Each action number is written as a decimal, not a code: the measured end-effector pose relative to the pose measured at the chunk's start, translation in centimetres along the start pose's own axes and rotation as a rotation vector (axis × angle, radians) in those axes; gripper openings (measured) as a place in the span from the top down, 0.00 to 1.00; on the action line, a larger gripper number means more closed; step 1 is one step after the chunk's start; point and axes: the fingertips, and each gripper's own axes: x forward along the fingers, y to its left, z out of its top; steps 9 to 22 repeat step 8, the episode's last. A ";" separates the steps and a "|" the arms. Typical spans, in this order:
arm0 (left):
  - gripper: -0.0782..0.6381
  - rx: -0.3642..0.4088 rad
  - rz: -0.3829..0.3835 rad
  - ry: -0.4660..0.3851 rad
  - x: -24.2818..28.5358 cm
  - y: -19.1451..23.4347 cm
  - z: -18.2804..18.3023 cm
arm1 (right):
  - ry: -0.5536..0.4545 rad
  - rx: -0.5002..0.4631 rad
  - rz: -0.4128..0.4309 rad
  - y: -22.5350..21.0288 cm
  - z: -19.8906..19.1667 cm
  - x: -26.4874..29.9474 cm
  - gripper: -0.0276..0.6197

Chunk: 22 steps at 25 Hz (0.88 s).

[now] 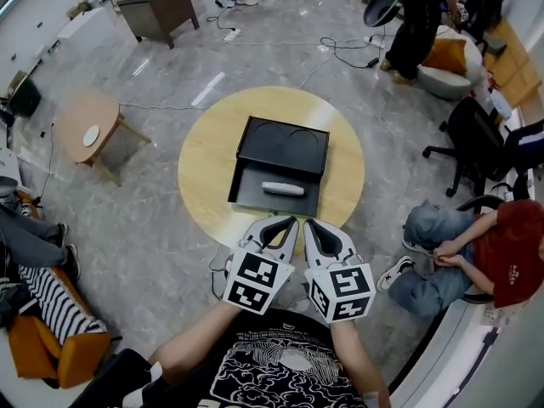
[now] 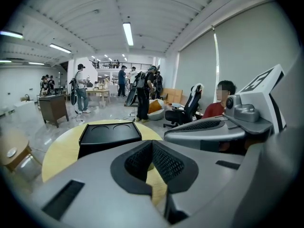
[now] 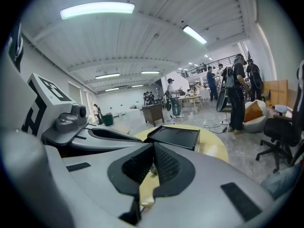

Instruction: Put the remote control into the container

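A black container (image 1: 274, 185) lies open on the round yellow table (image 1: 204, 164), with its lid (image 1: 283, 145) folded back on the far side. A pale grey remote control (image 1: 282, 189) lies flat inside the container. My left gripper (image 1: 291, 222) and right gripper (image 1: 308, 224) hover side by side over the table's near edge, just short of the container. Both are shut with nothing between their jaws. The left gripper view shows its tips (image 2: 152, 144) meeting, with the container (image 2: 109, 134) ahead. The right gripper view shows the same: its tips (image 3: 153, 146) are together and the container (image 3: 173, 137) is beyond them.
A person in a red shirt (image 1: 501, 249) sits close to the right, next to a black office chair (image 1: 467, 138). A small round wooden side table (image 1: 85, 126) stands at the left and a dark cabinet (image 1: 157, 7) at the back. Cables (image 1: 340, 53) run across the floor.
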 end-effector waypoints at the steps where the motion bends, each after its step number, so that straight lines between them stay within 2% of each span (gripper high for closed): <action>1: 0.87 -0.002 0.004 -0.002 -0.1 0.1 -0.1 | 0.000 -0.002 0.004 0.2 -0.1 0.1 0.92; 22: 0.87 -0.003 0.013 -0.006 0.0 -0.4 0.3 | 0.002 -0.006 0.014 -0.3 0.2 -0.2 0.92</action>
